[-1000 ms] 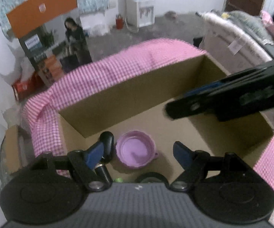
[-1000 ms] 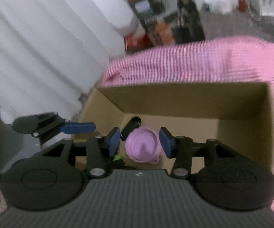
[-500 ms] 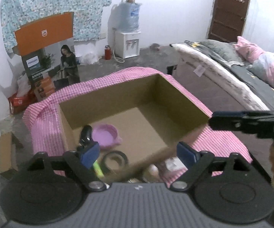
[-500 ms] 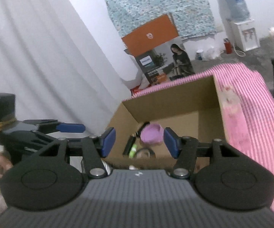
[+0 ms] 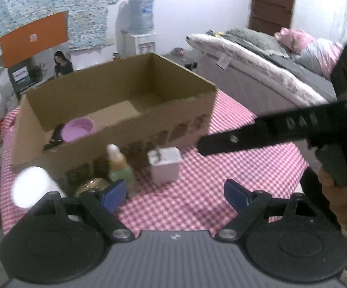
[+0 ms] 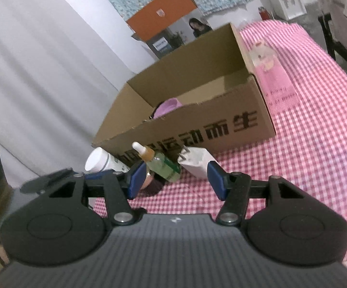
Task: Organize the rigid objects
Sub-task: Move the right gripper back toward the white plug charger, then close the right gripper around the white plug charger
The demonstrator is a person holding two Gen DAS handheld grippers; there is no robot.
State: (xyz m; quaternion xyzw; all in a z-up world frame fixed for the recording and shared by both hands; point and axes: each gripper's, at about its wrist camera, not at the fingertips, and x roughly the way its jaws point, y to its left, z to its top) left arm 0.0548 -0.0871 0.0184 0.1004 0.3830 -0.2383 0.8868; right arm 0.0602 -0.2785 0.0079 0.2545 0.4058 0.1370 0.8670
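A cardboard box (image 5: 149,139) stands on the pink checked cloth (image 5: 221,180). Inside it lie a purple bowl (image 5: 77,129) and a black object (image 5: 55,135). In front of the box stand a white charger plug (image 5: 165,168), a green dropper bottle (image 5: 119,165), a white tube (image 5: 31,189) and a gold round tin (image 5: 91,184). My left gripper (image 5: 176,193) hovers open on the near side of these, with nothing between its fingers. My right gripper (image 6: 176,177) is open too. The dropper bottle (image 6: 161,163) and the plug (image 6: 195,162) lie just beyond its tips, untouched. The bowl (image 6: 167,106) peeks over the box wall (image 6: 197,132).
A bed (image 5: 269,72) runs along the right. At the back are a water dispenser (image 5: 139,40) and an orange carton (image 5: 34,36). A white curtain (image 6: 41,72) hangs left of the table. A hand (image 5: 341,204) holds the right gripper's black body (image 5: 269,129) over the cloth.
Both grippers have drawn back from above the box to the table's near side, jaws a little wider. The purple bowl stays in the box. The plug, bottle and tube have come into view.
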